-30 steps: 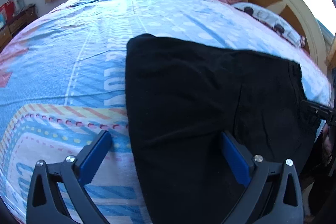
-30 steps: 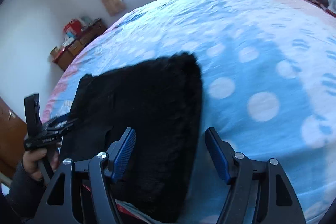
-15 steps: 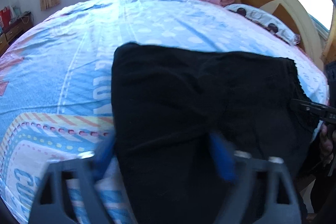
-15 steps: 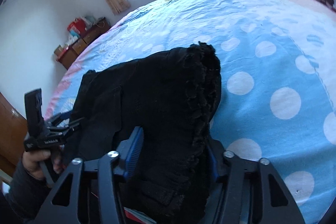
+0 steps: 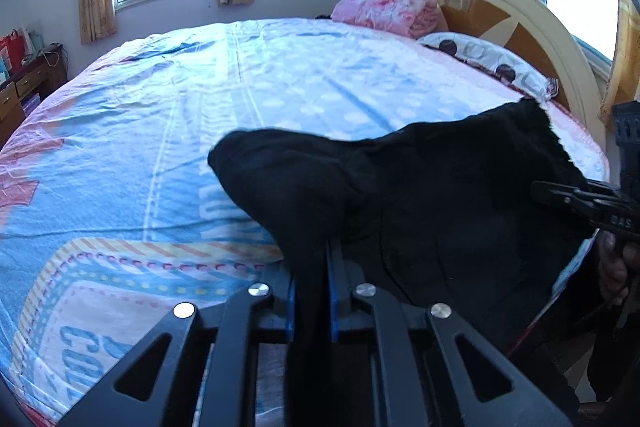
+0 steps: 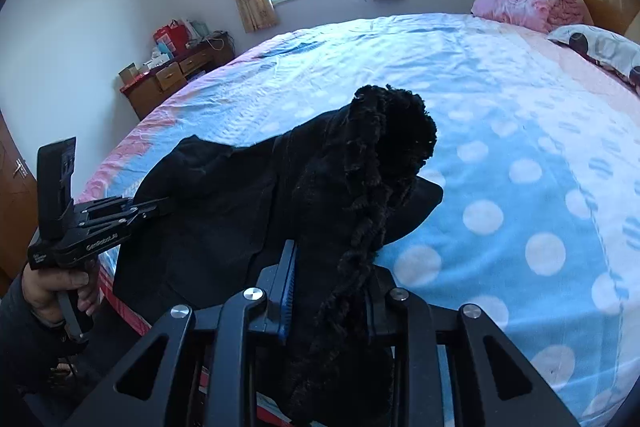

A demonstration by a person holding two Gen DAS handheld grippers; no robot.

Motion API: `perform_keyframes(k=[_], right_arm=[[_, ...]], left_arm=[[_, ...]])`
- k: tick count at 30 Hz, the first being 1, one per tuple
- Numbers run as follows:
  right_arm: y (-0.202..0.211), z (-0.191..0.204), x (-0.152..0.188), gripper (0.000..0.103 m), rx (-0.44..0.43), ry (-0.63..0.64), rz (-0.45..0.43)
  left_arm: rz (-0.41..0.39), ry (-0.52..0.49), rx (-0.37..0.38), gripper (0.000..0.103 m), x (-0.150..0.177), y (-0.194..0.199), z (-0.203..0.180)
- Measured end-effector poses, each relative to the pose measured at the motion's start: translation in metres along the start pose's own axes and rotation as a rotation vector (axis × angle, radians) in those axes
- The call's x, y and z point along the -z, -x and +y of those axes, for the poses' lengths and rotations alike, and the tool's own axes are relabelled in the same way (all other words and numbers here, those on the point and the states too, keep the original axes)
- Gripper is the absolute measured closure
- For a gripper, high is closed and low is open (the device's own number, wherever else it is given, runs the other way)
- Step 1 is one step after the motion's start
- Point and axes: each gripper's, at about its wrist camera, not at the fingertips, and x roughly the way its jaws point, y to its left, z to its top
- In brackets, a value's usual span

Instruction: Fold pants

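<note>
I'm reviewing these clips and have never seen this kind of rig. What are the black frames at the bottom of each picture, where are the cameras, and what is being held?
No robot here: a person holds a hand-held gripper in each hand, with a fisheye camera on each looking along its fingers. The black frame at the bottom is that gripper. One picture looks out from the left gripper, the other from the right gripper. Black pants lie near the edge of a bed with a patterned blue sheet. Both grippers have just been closing and now pinch pants fabric, raising it off the bed.

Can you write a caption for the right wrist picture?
Right gripper pinches fuzzy black pants above a polka-dot bed.
</note>
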Motion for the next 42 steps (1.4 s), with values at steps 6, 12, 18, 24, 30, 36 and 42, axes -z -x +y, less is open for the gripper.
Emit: perform_keyframes(k=[6,12,18,24,30,36,42], right_arm=[[-0.010,0.021,-0.034,0.077,-0.016,0.062,0.007],[-0.036,0.061,-0.073,0.077,-0.054,0.141,0.030],[-0.072,0.102,-0.116,0.077,-0.099,0.212,0.052],[-0.124,0.146,-0.161,0.077,-0.144,0.276,0.103],[-0.177,0.187,-0.191,0.077,-0.208,0.320,0.128],[-0.226,0.218,-0.209,0.077,-0.264,0.343,0.147],[-0.271,0.225,-0.206,0.077,-0.282,0.342,0.196]], left_arm=[[-0.034,0.007,-0.015,0.092,-0.013,0.019,0.019],[-0.068,0.055,-0.062,0.092,-0.026,0.035,0.062],[-0.100,0.101,-0.119,0.092,-0.039,0.050,0.115],[-0.109,0.152,-0.191,0.092,-0.047,0.056,0.168],[-0.122,0.232,-0.262,0.092,-0.044,0.058,0.222],[-0.106,0.288,-0.313,0.092,-0.037,0.049,0.262],[-0.062,0.317,-0.327,0.092,-0.024,0.029,0.286]])
